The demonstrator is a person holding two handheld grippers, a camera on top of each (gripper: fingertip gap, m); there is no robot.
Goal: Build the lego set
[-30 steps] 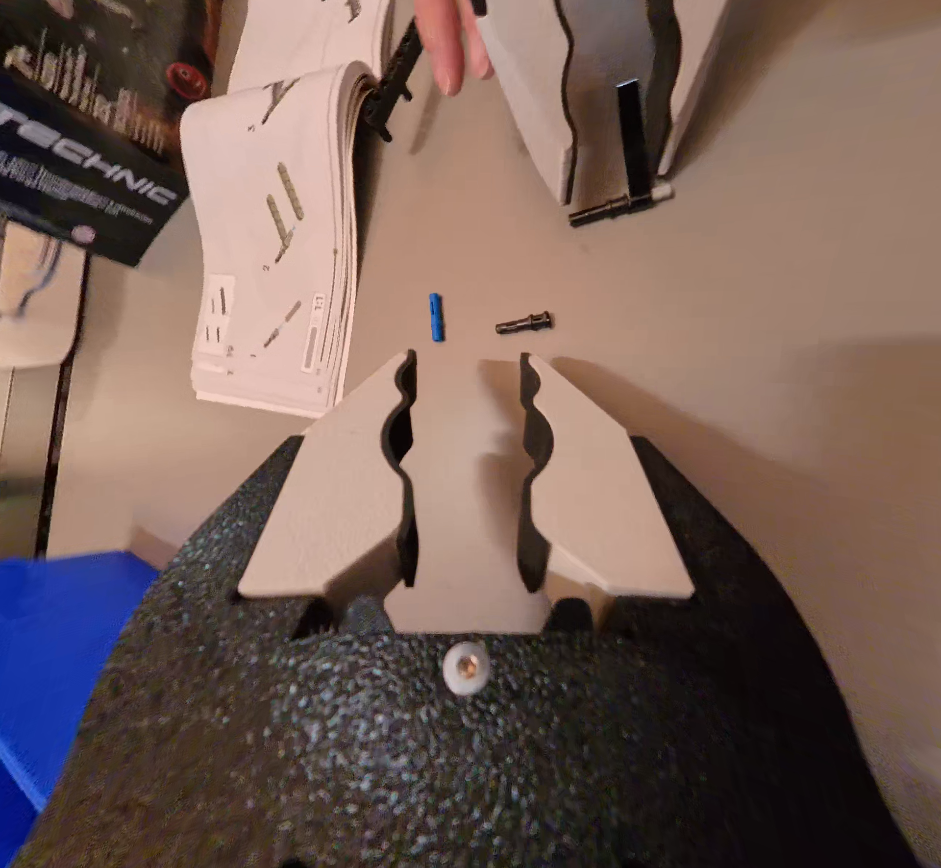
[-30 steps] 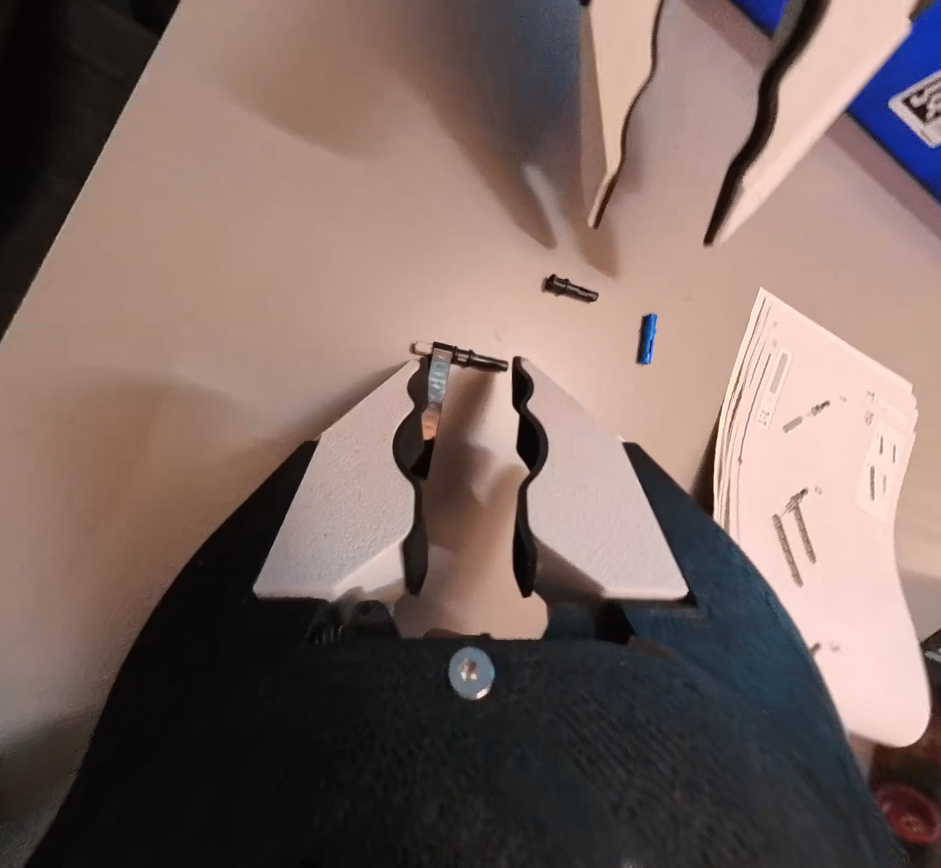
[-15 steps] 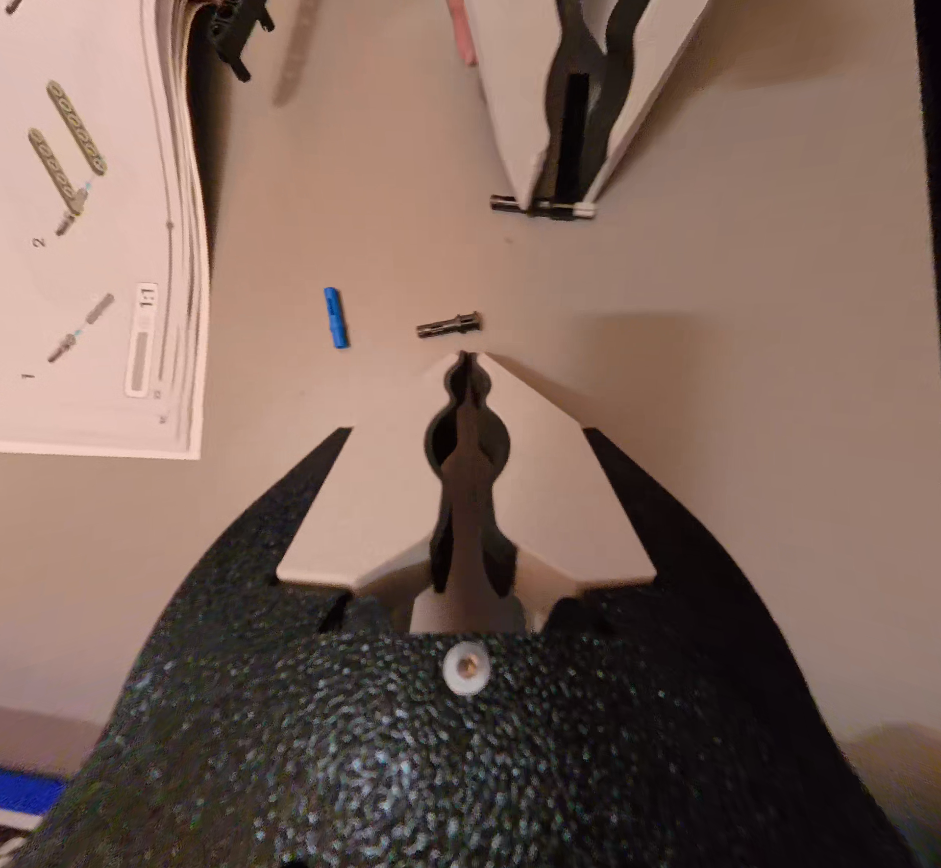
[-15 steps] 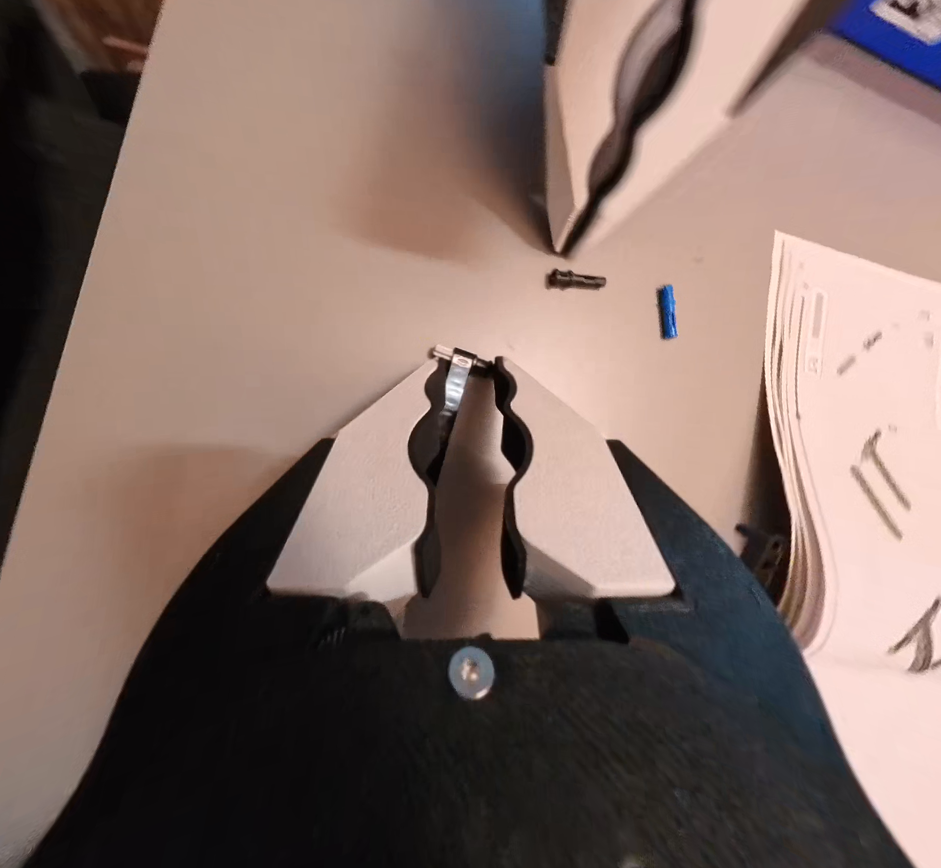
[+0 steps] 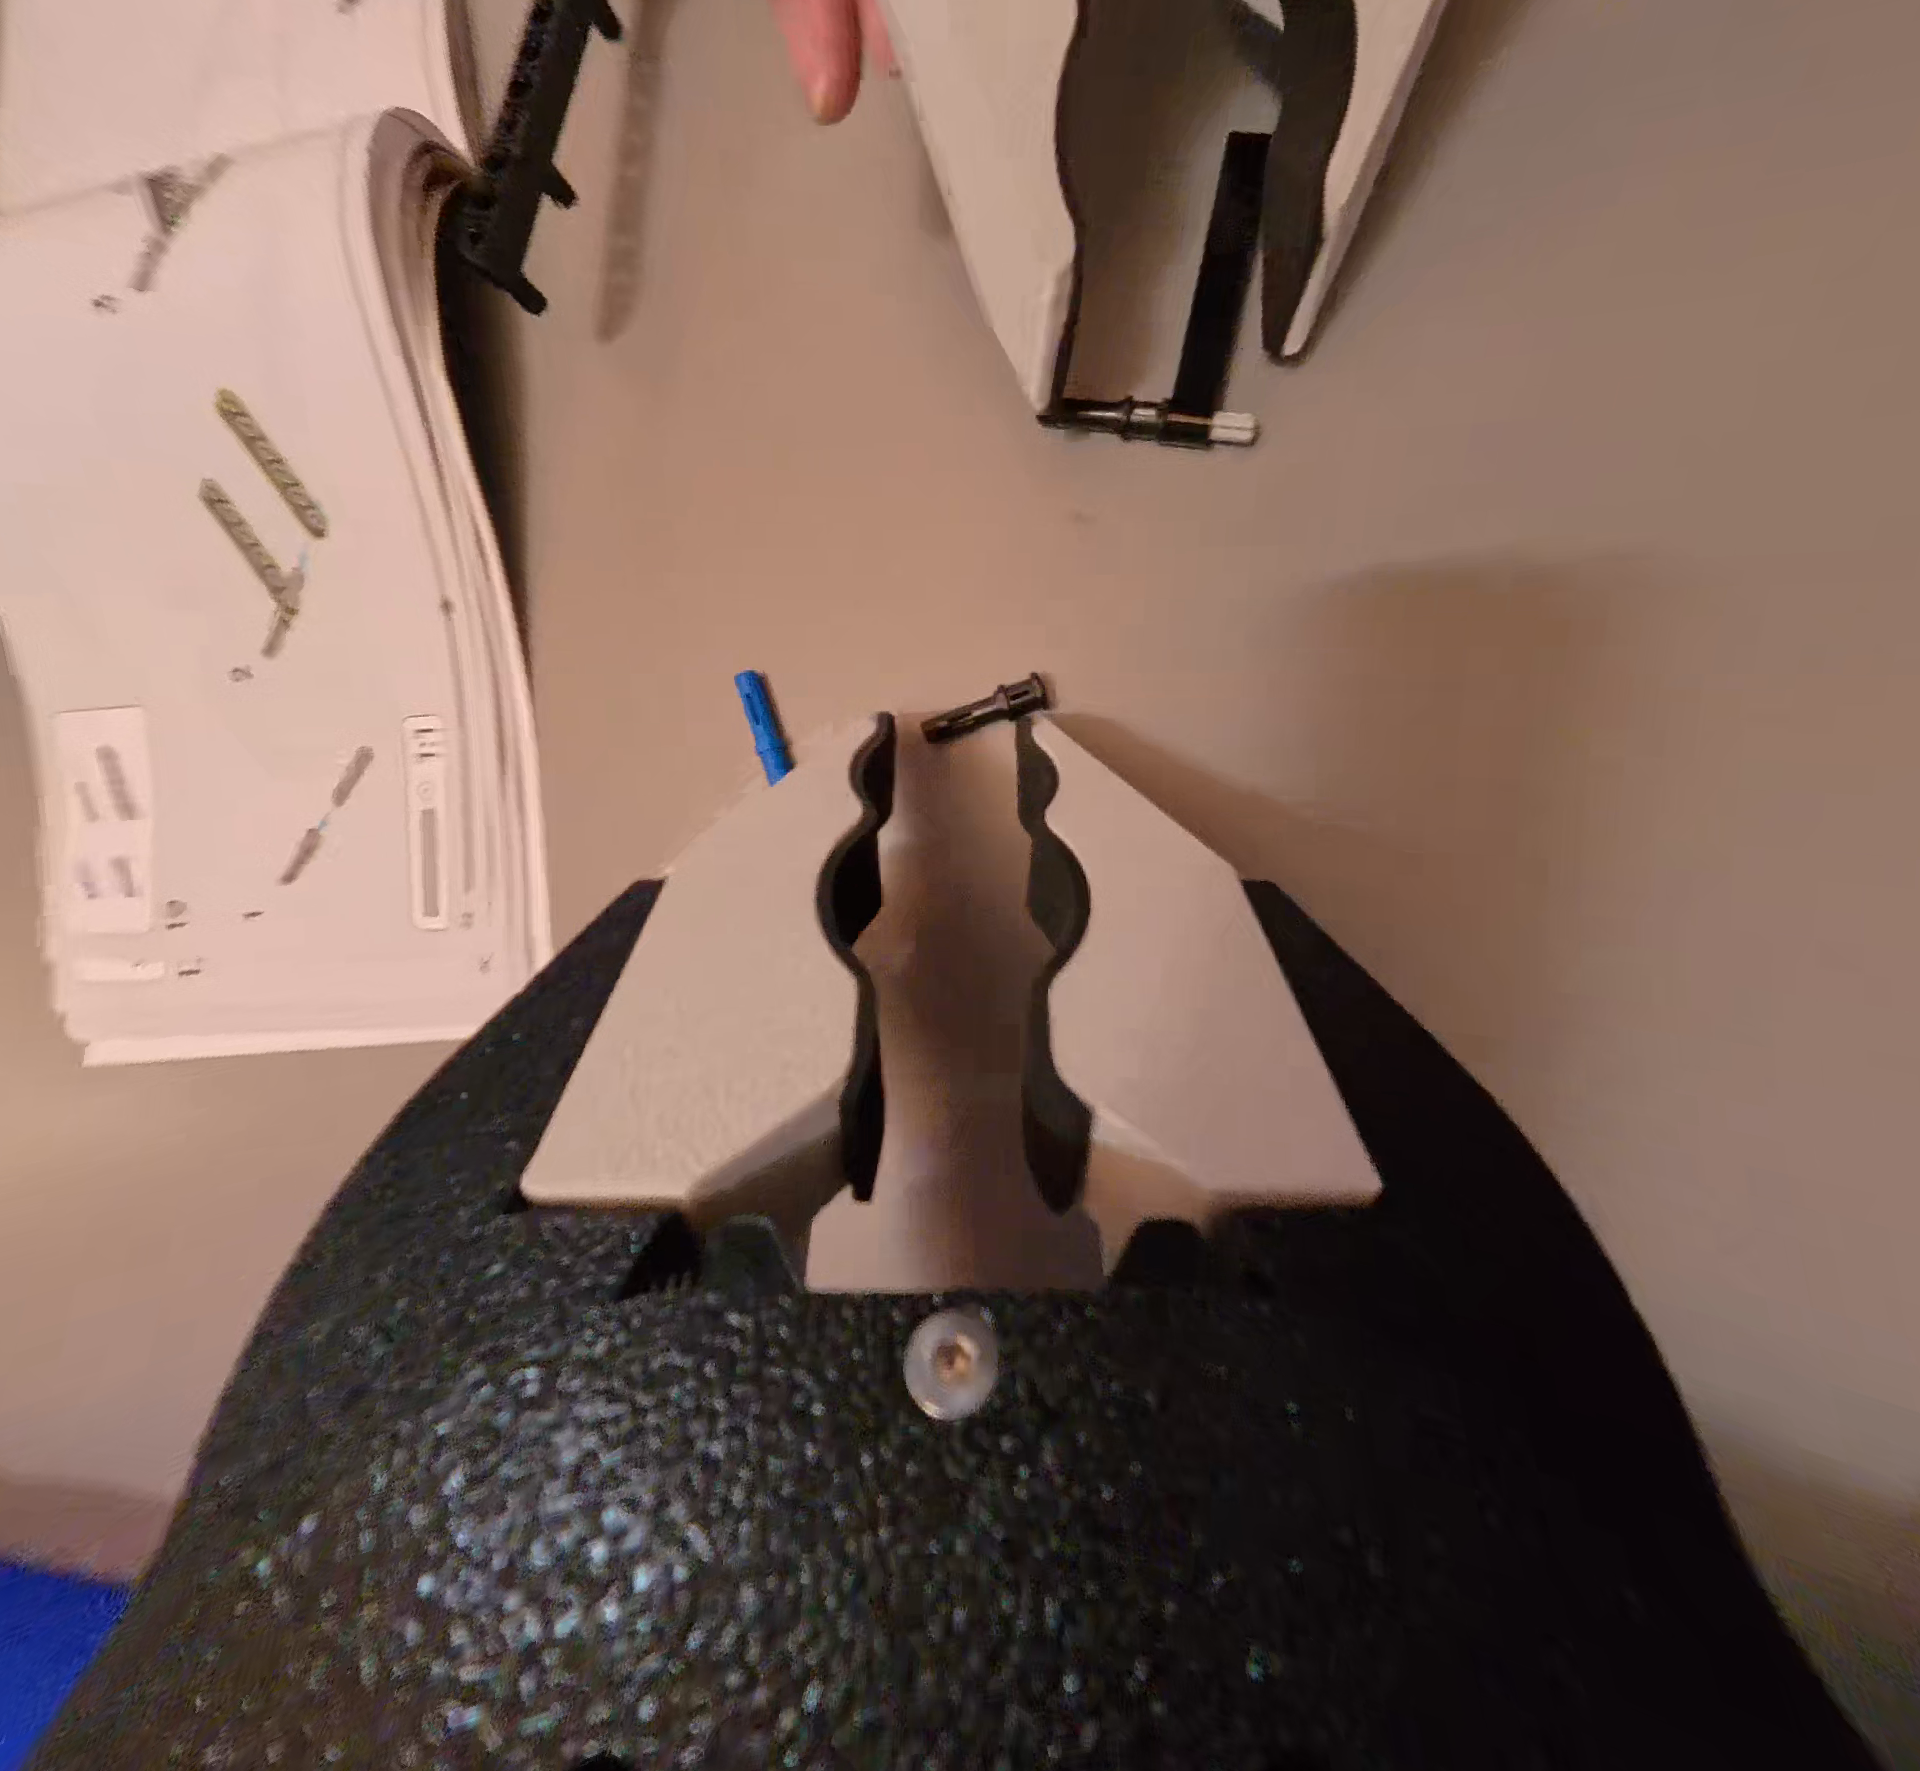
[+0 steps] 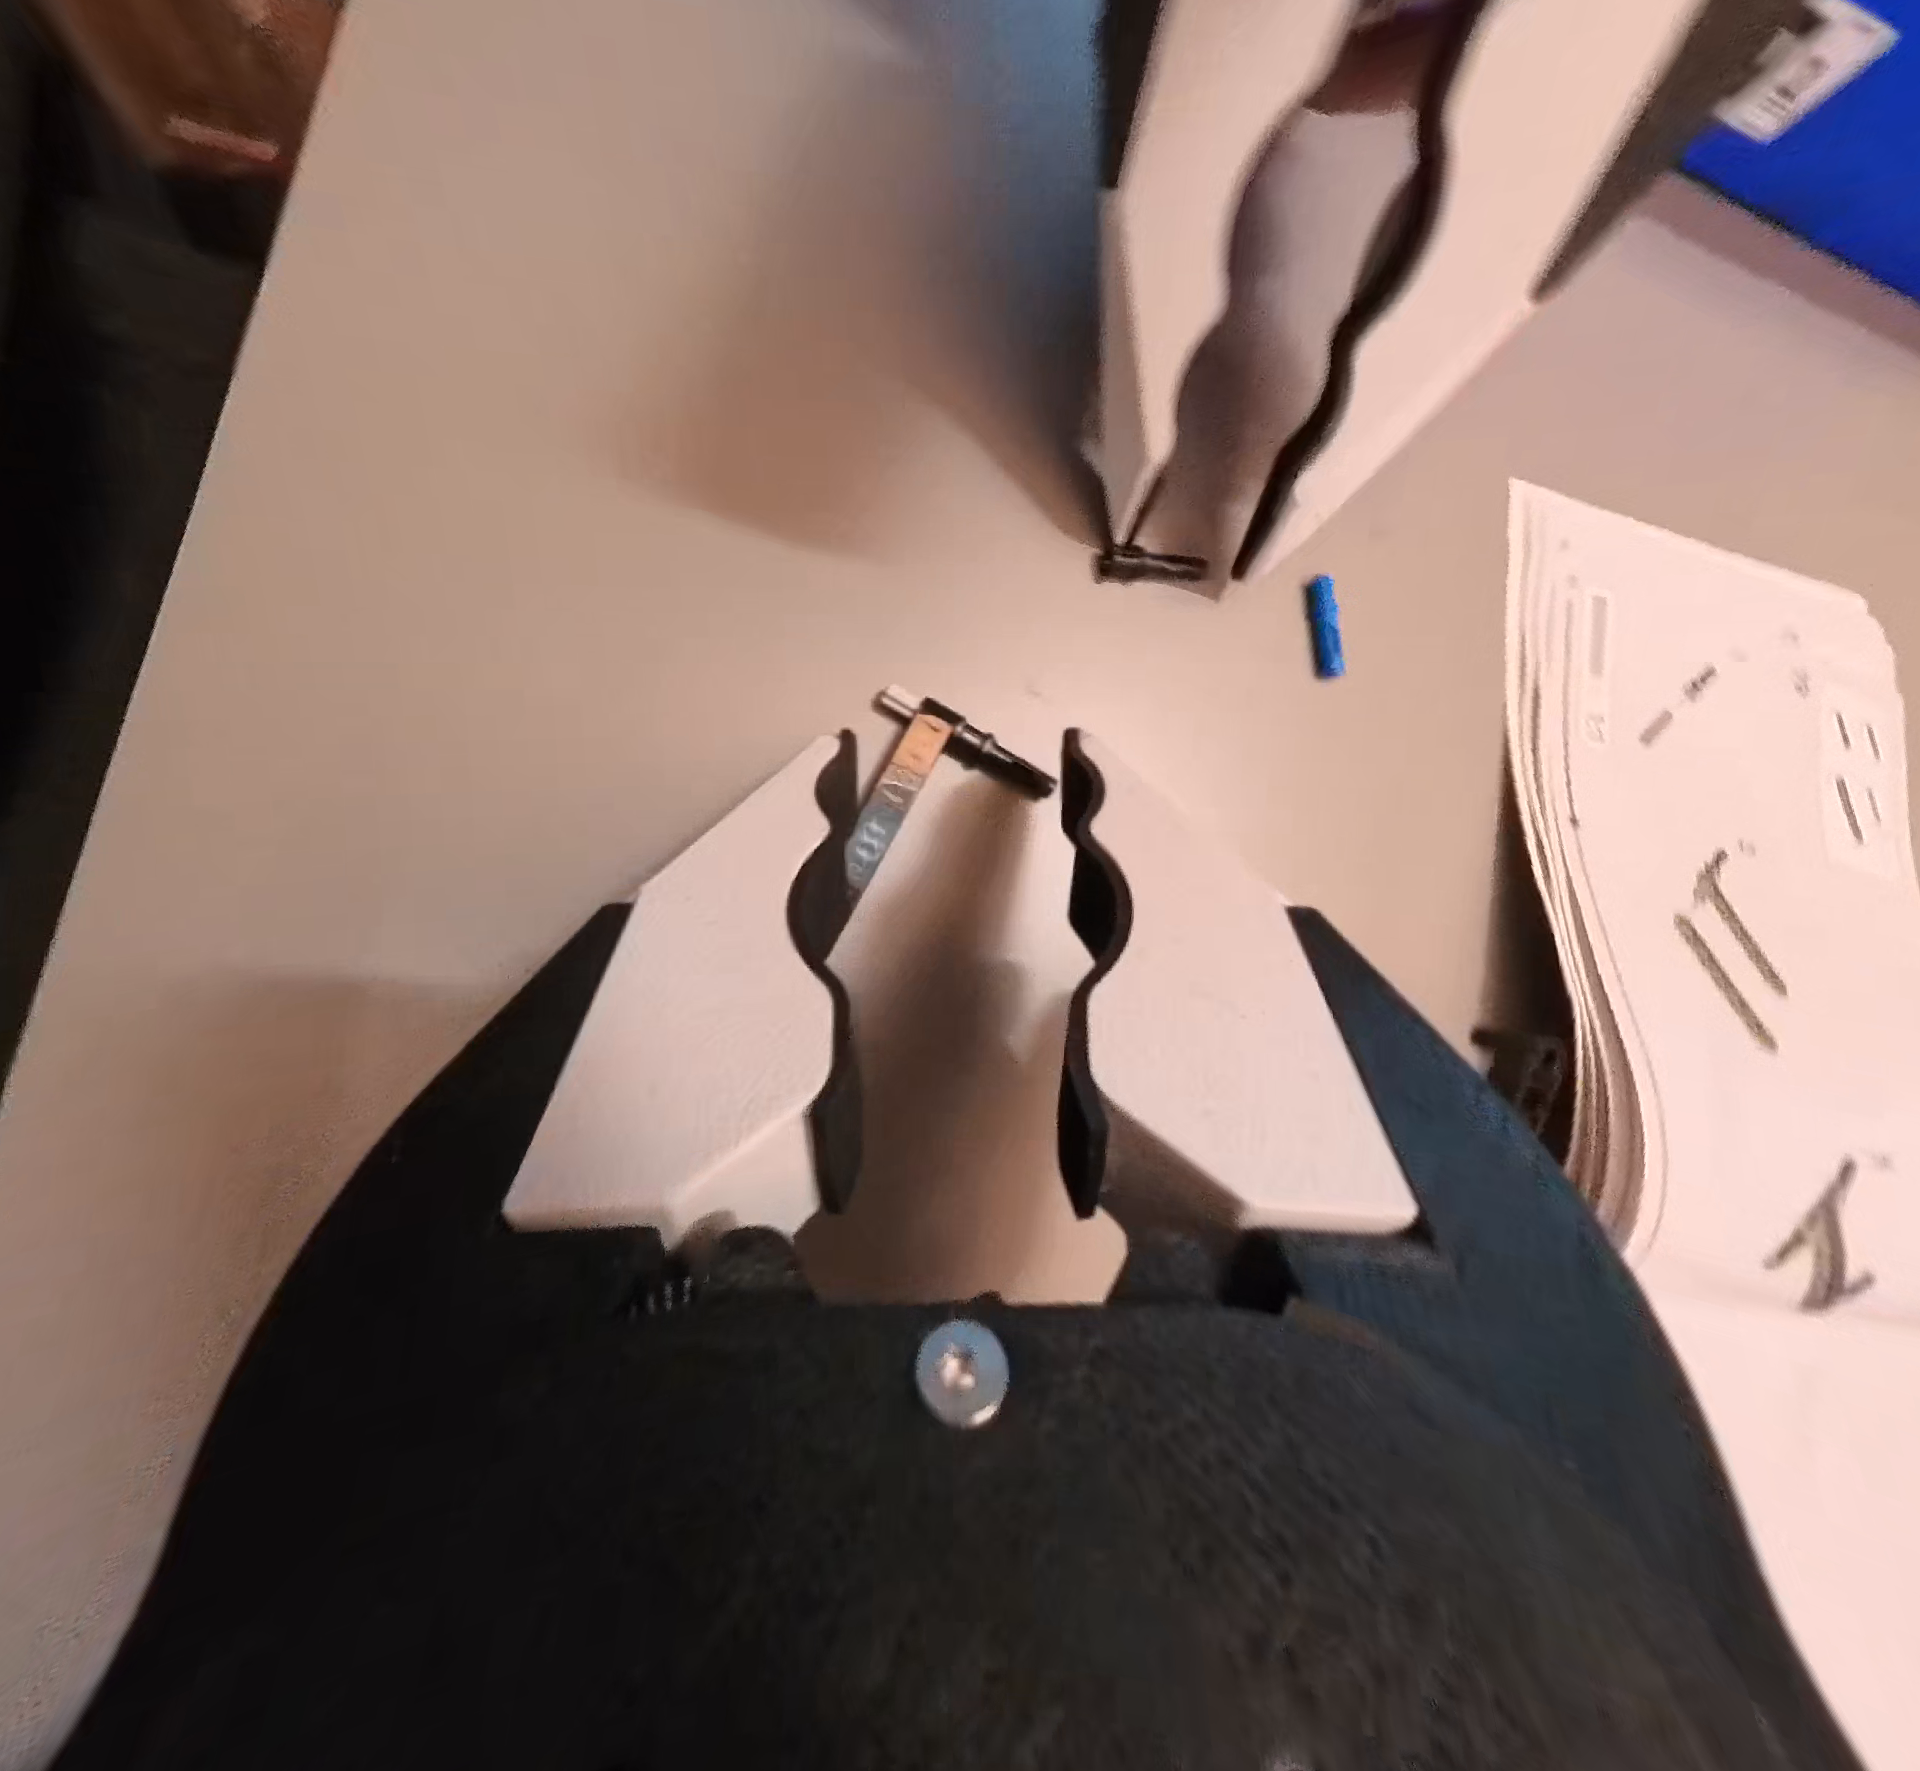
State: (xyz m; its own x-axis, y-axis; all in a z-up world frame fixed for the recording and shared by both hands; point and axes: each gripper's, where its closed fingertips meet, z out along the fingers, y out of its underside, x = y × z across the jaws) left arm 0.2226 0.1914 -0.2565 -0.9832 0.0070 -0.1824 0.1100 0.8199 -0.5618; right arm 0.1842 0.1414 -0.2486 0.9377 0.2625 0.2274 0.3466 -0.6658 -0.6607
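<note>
The beige bench (image 5: 1558, 786) is lying open right of the white paper instruction booklet (image 5: 260, 682), its edge well away. The left claw (image 5: 951, 734) is spread, bracketing the small black plastic pin (image 5: 987, 708) just right of the booklet. The right claw (image 6: 951, 745) is gaping too, the thin black beam with cross pin (image 6: 914, 786) leaning on one finger, ungripped. A short blue peg (image 5: 764, 724) is lying beside the booklet. The pin looks light, stiff and slippery; best pinching mid-shaft.
</note>
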